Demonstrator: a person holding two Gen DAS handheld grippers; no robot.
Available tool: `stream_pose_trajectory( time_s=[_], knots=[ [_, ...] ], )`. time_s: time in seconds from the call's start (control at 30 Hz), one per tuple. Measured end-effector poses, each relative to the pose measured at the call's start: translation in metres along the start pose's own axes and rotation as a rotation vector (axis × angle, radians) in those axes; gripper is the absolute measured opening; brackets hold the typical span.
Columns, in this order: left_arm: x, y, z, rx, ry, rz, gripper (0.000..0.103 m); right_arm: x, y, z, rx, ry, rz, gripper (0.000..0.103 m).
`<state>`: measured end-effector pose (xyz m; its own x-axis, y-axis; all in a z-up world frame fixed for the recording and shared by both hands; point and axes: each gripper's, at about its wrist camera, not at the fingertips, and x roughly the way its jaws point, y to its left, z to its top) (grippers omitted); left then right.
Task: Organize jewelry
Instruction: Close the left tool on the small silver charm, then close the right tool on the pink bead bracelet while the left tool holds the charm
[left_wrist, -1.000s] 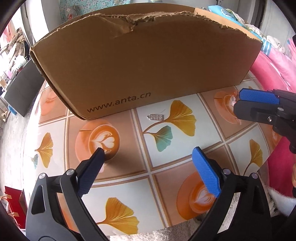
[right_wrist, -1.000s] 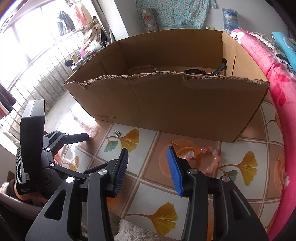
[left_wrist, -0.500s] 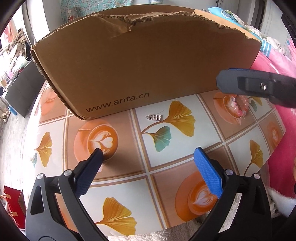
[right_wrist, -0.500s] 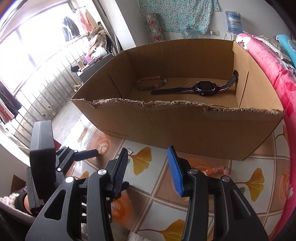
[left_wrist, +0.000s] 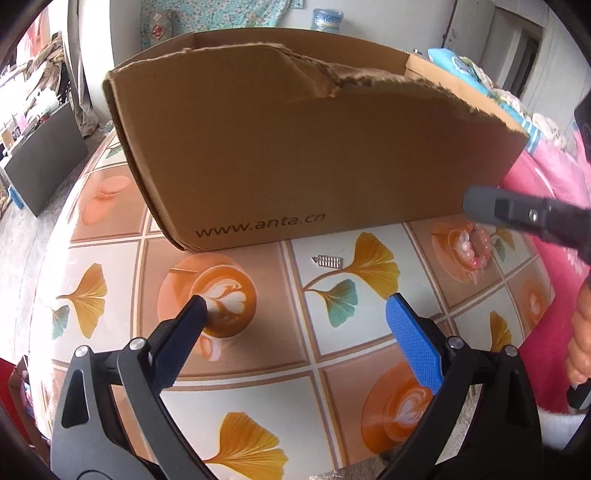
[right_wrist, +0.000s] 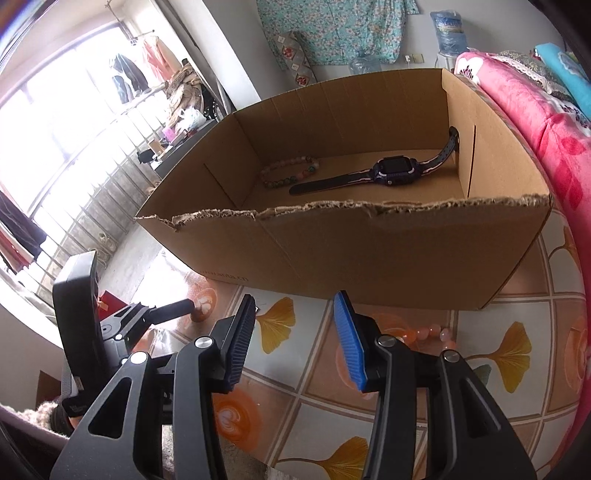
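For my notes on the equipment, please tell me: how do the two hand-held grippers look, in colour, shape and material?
Both look alike. The left hand-held gripper and the right hand-held gripper have black frames with triangular cut-outs and silver round pivot pins. Each carries two flat, finely ribbed pads: one bright blue, the other darker. No cables or printed markings show.

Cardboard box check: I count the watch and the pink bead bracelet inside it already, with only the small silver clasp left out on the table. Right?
Not quite. The pink bead bracelet is not in the cardboard box; the left wrist view shows it on the table in front of the box. The bracelet beside the watch is a darker beaded bracelet, per the right wrist view. The small silver clasp is indeed out.
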<state>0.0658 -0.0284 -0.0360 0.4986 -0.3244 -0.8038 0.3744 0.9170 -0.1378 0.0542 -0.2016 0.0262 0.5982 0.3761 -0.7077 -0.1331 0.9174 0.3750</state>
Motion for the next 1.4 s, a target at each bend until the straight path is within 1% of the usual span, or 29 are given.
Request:
stream_pose_trajectory(
  time_s=[0.1,0.13,0.2,0.23,0.3,0.37,0.43,0.47,0.5,0.73,0.83,0.97,1.23,1.4],
  knots=[
    [-0.001,0.007,0.002,-0.011,-0.028,-0.010,0.066,0.004,-0.003,-0.004,0.021,0.015,0.002,0.044],
    [-0.001,0.008,0.003,-0.005,-0.034,-0.022,0.062,0.006,-0.004,-0.004,0.026,0.017,0.003,0.044],
    [0.001,0.007,0.004,0.023,-0.039,-0.047,0.050,0.007,-0.004,-0.004,0.028,0.016,0.006,0.044],
    [0.002,0.005,0.004,0.038,-0.040,-0.052,0.047,0.008,-0.004,-0.005,0.028,0.015,0.007,0.044],
    [0.003,-0.001,0.006,0.061,-0.038,-0.060,0.038,0.010,-0.004,-0.005,0.028,0.016,0.009,0.044],
    [0.006,-0.006,0.008,0.084,-0.037,-0.067,0.034,0.011,-0.006,-0.005,0.031,0.019,0.010,0.044],
    [0.008,-0.012,0.009,0.111,-0.041,-0.045,0.030,0.012,-0.007,-0.005,0.038,0.021,0.011,0.044],
    [0.010,-0.015,0.010,0.122,-0.045,-0.025,0.024,0.013,-0.009,-0.005,0.041,0.021,0.011,0.044],
    [0.011,-0.016,0.011,0.132,-0.048,-0.009,0.022,0.013,-0.009,-0.005,0.043,0.022,0.010,0.044],
    [0.014,-0.036,0.013,0.215,-0.054,0.029,0.022,0.013,-0.018,-0.005,0.063,0.019,0.004,0.044],
    [0.013,-0.037,0.010,0.219,-0.065,0.025,0.015,0.013,-0.021,-0.005,0.073,0.018,0.003,0.044],
    [0.013,-0.041,0.008,0.227,-0.078,0.037,0.014,0.013,-0.020,-0.005,0.077,0.011,0.000,0.044],
    [0.006,-0.034,0.005,0.191,-0.074,0.035,0.014,0.000,-0.023,-0.005,0.068,-0.013,-0.016,0.044],
    [0.001,-0.028,-0.001,0.162,-0.080,0.043,0.014,-0.011,-0.025,-0.008,0.027,-0.017,-0.026,0.044]
  ],
)
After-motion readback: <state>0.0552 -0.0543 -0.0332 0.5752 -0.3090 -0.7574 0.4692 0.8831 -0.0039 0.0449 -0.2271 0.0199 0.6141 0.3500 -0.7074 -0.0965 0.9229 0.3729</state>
